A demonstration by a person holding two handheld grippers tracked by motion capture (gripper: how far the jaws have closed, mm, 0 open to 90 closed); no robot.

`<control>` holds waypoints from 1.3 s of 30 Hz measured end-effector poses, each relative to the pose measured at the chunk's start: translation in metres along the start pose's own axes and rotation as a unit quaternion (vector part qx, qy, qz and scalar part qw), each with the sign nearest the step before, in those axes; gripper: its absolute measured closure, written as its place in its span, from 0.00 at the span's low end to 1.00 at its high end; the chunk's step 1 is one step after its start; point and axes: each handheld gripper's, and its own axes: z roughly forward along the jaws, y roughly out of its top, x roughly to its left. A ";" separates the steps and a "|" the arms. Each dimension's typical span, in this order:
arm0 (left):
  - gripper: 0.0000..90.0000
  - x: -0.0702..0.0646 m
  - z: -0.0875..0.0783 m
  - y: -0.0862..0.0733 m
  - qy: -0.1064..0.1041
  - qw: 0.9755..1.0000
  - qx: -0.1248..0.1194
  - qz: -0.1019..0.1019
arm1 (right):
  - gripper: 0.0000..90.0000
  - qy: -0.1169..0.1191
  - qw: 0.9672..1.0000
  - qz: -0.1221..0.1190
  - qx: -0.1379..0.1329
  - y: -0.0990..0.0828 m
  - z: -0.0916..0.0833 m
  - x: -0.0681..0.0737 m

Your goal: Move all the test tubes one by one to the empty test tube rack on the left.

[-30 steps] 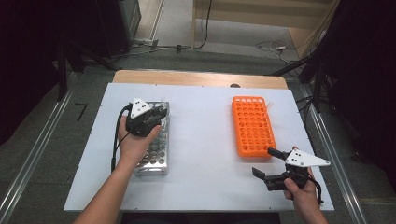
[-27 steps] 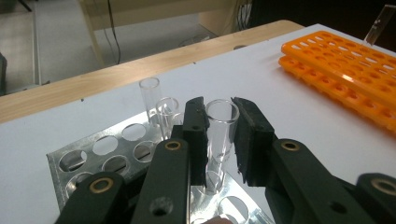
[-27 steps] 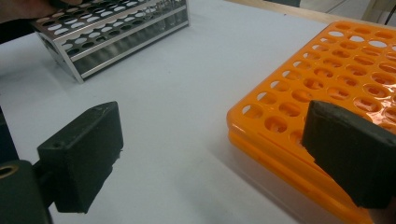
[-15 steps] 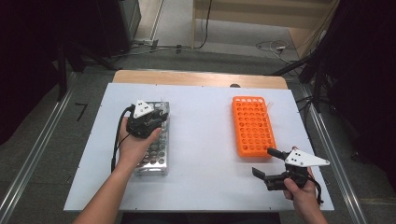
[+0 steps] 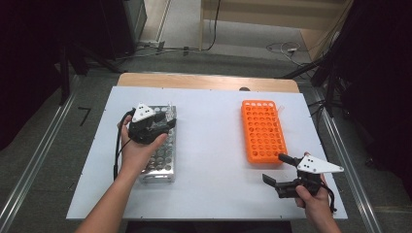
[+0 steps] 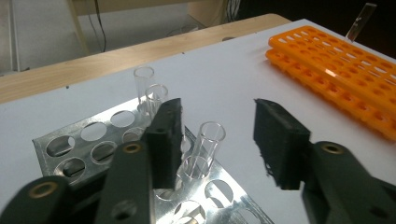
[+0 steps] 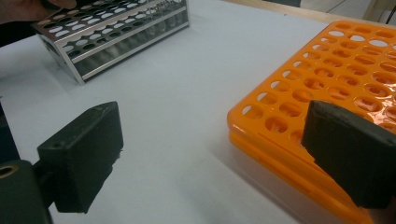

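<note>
While the left gripper (image 6: 217, 144) hangs over the far end of the metal rack (image 5: 163, 160), its jaws have just been opening and now stand apart with a clear tube (image 6: 205, 147) between them, neither pad pressing on it (the tube sits upright in a hole of the rack, nearer the left pad). In the high view the left hand (image 5: 138, 148) wraps the gripper's body from below and the forearm runs up from the bottom edge, lying over the rack's near half and hiding many of its holes. Two more clear tubes (image 6: 149, 93) stand in the rack just behind the left pad, their lower parts cut off by it. The right gripper (image 5: 277, 170) rests low near the table's (image 5: 214, 136) front right corner, its jaws spread wide on nothing, held in the right hand (image 5: 313, 199), whose wrist leaves the high view at the bottom. In the right gripper view the orange rack (image 7: 345, 79) lies just beside the right-hand pad, which covers its near corner. A slanted clear tube (image 6: 359, 21) pokes from the orange rack's far end; its seat is hard to make out.
</note>
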 end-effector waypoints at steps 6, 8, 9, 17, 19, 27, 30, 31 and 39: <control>0.27 -0.004 -0.011 0.001 -0.012 1.000 -0.017 -0.012 | 0.05 0.001 1.000 -0.001 -0.001 0.000 0.000 0.001; 0.23 -0.006 -0.015 0.000 -0.018 1.000 -0.019 -0.013 | 0.05 0.000 1.000 -0.001 -0.001 0.000 0.000 0.001; 0.20 -0.007 -0.017 0.000 -0.022 0.999 -0.021 -0.014 | 0.05 0.000 1.000 -0.001 -0.001 0.000 0.001 0.000; 0.04 -0.015 -0.033 -0.003 -0.048 0.998 -0.035 -0.013 | 0.05 -0.001 1.000 0.000 0.000 0.000 0.001 0.000; 0.02 -0.017 -0.037 -0.005 -0.054 0.998 -0.037 -0.011 | 0.05 0.000 1.000 0.000 0.000 0.000 0.001 0.000; 0.00 -0.026 -0.051 -0.012 -0.071 0.997 -0.043 -0.004 | 0.05 -0.001 1.000 0.000 0.000 0.001 0.002 0.000; 0.00 -0.030 -0.057 -0.015 -0.079 0.996 -0.048 0.000 | 0.05 0.000 1.000 0.000 -0.001 0.001 0.002 0.000; 0.00 -0.031 -0.059 -0.016 -0.082 0.995 -0.052 0.000 | 0.05 -0.001 1.000 -0.001 -0.001 0.001 0.002 0.000; 0.00 -0.038 -0.072 -0.029 -0.085 0.995 -0.057 -0.001 | 0.05 -0.003 1.000 0.006 -0.001 0.002 0.002 -0.002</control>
